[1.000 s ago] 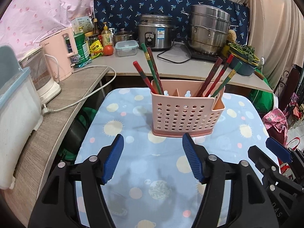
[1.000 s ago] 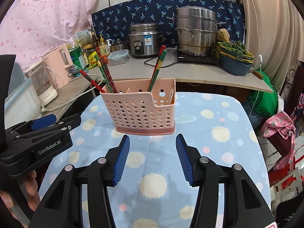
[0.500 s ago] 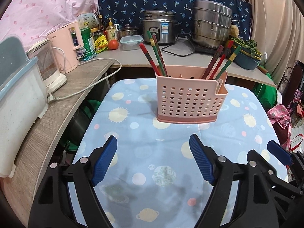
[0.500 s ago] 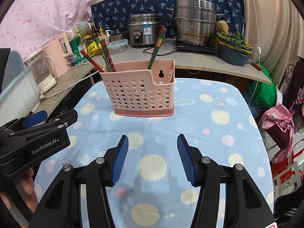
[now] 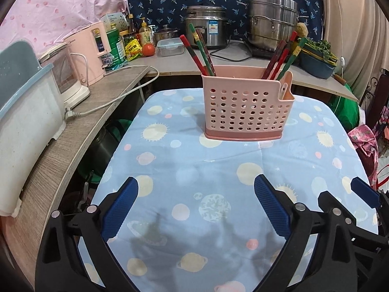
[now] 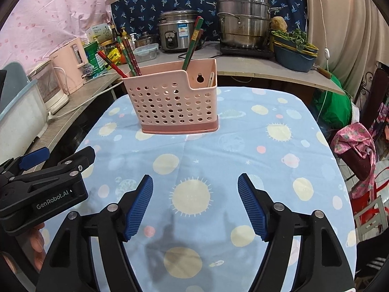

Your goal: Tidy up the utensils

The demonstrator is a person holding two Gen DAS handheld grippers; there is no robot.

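Chopsticks (image 5: 201, 51) vanish inside pink caddy (image 5: 245, 107).

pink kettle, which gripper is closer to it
Left. The left gripper is on the side of the table by the pink kettle; the right gripper is beyond it.

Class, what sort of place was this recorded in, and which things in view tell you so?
Most likely a home kitchen: a rice cooker and stacked steel steamer pot on the counter, and a pink utensil holder of chopsticks.

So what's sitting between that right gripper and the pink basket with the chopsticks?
Nothing: in the right wrist view, only bare tablecloth lies between the open right gripper and the basket.
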